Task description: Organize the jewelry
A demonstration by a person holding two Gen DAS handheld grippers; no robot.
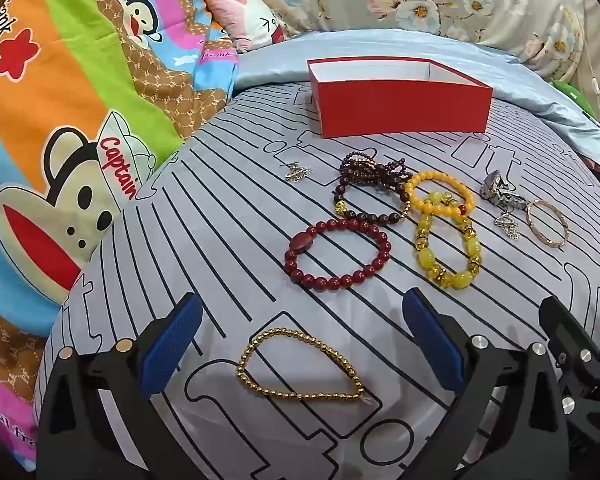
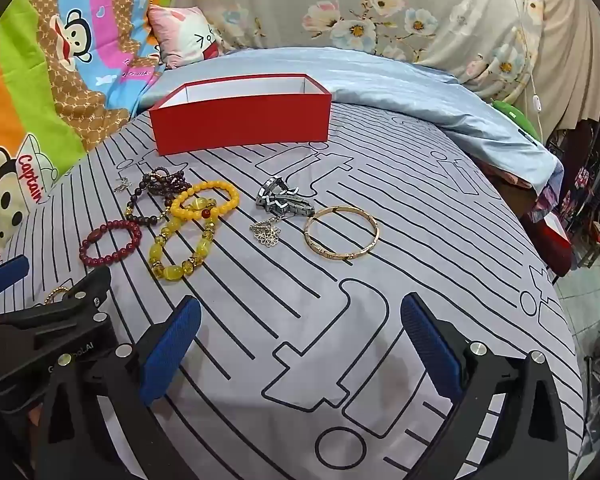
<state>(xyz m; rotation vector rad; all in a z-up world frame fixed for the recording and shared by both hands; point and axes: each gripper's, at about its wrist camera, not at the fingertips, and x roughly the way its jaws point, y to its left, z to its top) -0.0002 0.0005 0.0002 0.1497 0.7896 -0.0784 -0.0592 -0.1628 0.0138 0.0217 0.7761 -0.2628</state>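
Both grippers spread: left gripper (image 1: 300,344) straddles gold bead bracelet (image 1: 300,366); right gripper (image 2: 300,344) over bare sheet (image 2: 440,216).

"Captain" in red on the monkey's white hat (image 1: 126,162), printed on the cartoon bedsheet (image 1: 60,80); same word readable in the right wrist view. Partial "...ank" in black on the sheet's orange patch (image 1: 5,30). Small "Frank" on the sheet near the pink pillow (image 2: 138,74). Partial "...boLAI" on the left gripper's black body (image 2: 66,360).

Red box (image 1: 404,110), yellow bracelet (image 1: 446,240), grey black-lined sheet (image 1: 220,220), blue fingers (image 1: 172,348)
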